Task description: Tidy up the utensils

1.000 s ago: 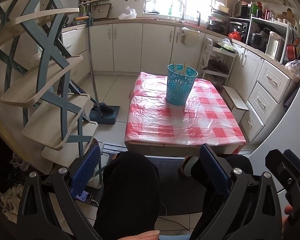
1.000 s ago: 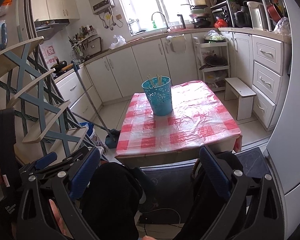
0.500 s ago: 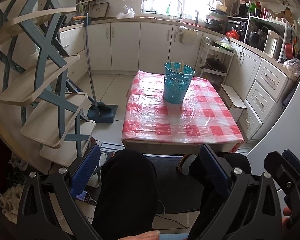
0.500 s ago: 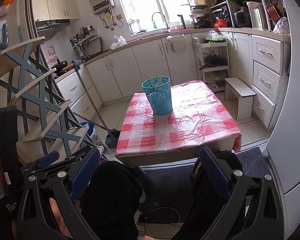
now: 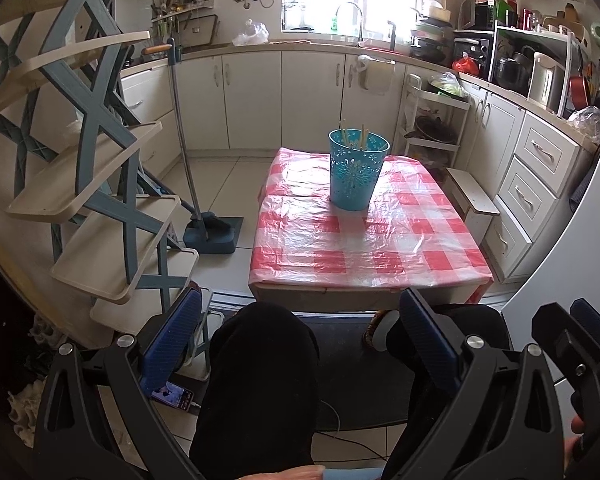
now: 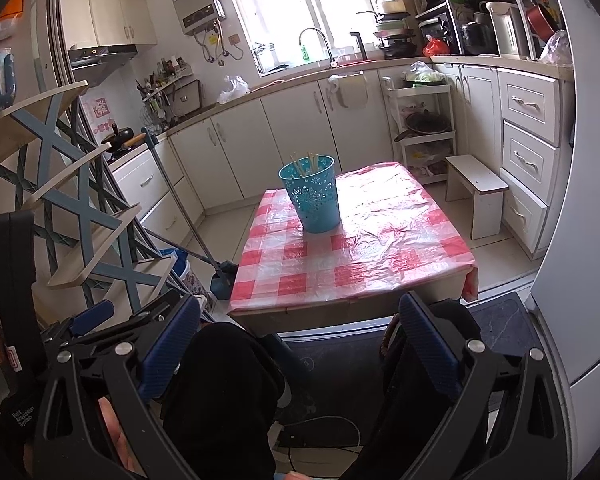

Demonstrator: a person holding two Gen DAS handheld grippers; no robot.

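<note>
A blue perforated holder (image 5: 357,170) stands on the red-checked table (image 5: 364,248), with several wooden chopsticks (image 5: 363,135) upright in it. It also shows in the right wrist view (image 6: 313,195) with the chopsticks (image 6: 311,162). My left gripper (image 5: 300,332) is open and empty, held low over the person's knees, well short of the table's near edge. My right gripper (image 6: 300,336) is open and empty at the same distance. It also shows at the right edge of the left wrist view (image 5: 580,344).
A blue-and-cream shelf rack (image 5: 100,184) stands on the left, with a broom and dustpan (image 5: 208,232) beside it. White cabinets (image 5: 252,96) line the far wall. A small white stool (image 6: 476,196) sits right of the table. A phone (image 5: 172,394) lies on the floor.
Both grippers have drawn back slightly from the table and stayed open. The left wrist view has shifted a little, so the table sits slightly further off.
</note>
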